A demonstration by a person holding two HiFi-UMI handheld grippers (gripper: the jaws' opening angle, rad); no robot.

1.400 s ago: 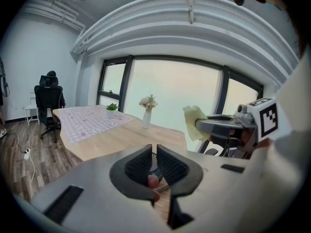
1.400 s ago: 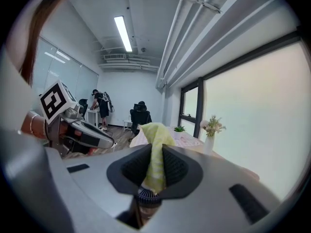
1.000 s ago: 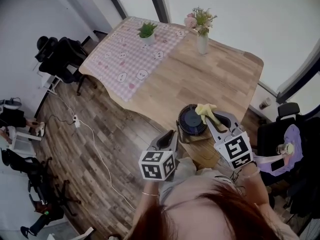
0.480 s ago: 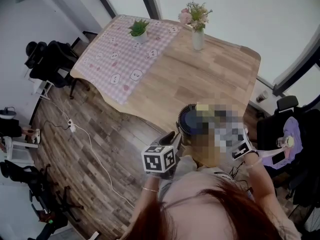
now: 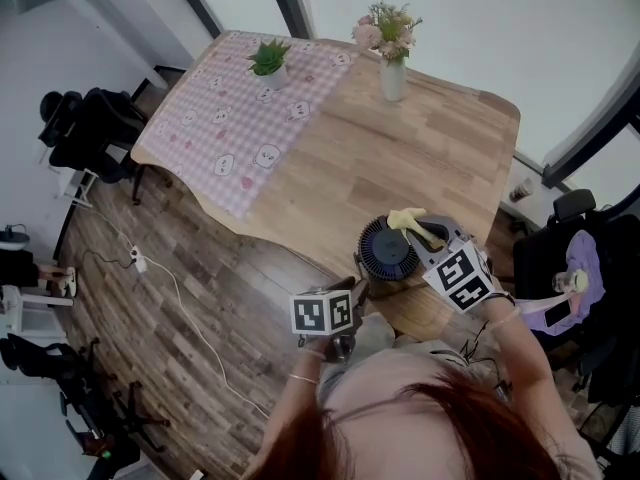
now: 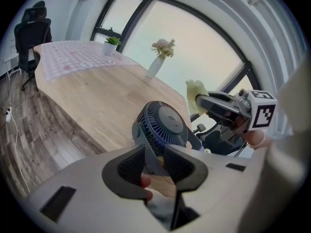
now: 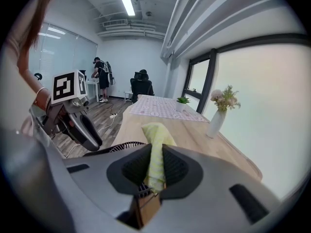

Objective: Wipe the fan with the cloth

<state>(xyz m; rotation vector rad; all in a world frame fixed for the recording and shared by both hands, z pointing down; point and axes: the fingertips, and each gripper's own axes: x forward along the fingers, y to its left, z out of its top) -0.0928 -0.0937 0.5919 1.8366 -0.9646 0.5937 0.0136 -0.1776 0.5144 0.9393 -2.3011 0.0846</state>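
A dark round fan (image 5: 385, 250) stands near the front edge of the wooden table (image 5: 430, 148). In the left gripper view the fan (image 6: 161, 126) fills the middle. My left gripper (image 5: 352, 288) is at the fan's near side, its jaws (image 6: 155, 158) set narrow with the fan's grey stand between them. My right gripper (image 5: 426, 231) is shut on a yellow cloth (image 5: 407, 218), held at the fan's far right rim. In the right gripper view the cloth (image 7: 155, 142) sticks up from between the pads, above the fan grille (image 7: 114, 149).
A vase of flowers (image 5: 391, 73) and a small potted plant (image 5: 268, 60) stand at the table's far end, the plant on a checked pink cover (image 5: 235, 118). Office chairs (image 5: 85, 123) stand at the left, another chair (image 5: 572, 268) at the right. A cable (image 5: 190, 303) lies on the floor.
My left gripper has moved right and in against the fan's base. The right gripper keeps the yellow cloth at the fan's rim. The head view has shifted a little.
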